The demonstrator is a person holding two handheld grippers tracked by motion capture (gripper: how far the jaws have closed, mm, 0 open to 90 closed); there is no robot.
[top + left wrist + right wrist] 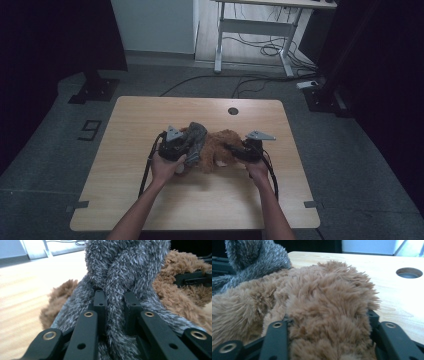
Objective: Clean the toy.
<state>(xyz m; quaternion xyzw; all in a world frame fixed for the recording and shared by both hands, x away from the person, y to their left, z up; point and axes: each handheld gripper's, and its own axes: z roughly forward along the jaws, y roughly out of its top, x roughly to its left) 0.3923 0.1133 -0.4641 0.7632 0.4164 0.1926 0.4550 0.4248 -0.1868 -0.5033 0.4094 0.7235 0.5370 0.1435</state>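
Grey shaggy plush cloth (125, 270) and brown furry plush cloth (324, 307) bunched mid-tabletop (150, 200), long axis parallel to near edge. Left gripper (115, 296) fingers clamped on grey fold at left end; right gripper (329, 315) fingers gripping brown fold at right end.

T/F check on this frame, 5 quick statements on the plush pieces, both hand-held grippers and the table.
1. The left hand-held gripper pinches a fold of the grey fuzzy plush fabric. True.
2. The right hand-held gripper has brown shaggy plush fabric between its jaws. True.
3. The grey plush lies apart from the brown plush. False: they touch, the grey resting against the brown.
4. The light wooden table has a square cut-out near its far edge. False: it is a round hole.
5. Both grippers rest on the floor. False: they are held over the table.
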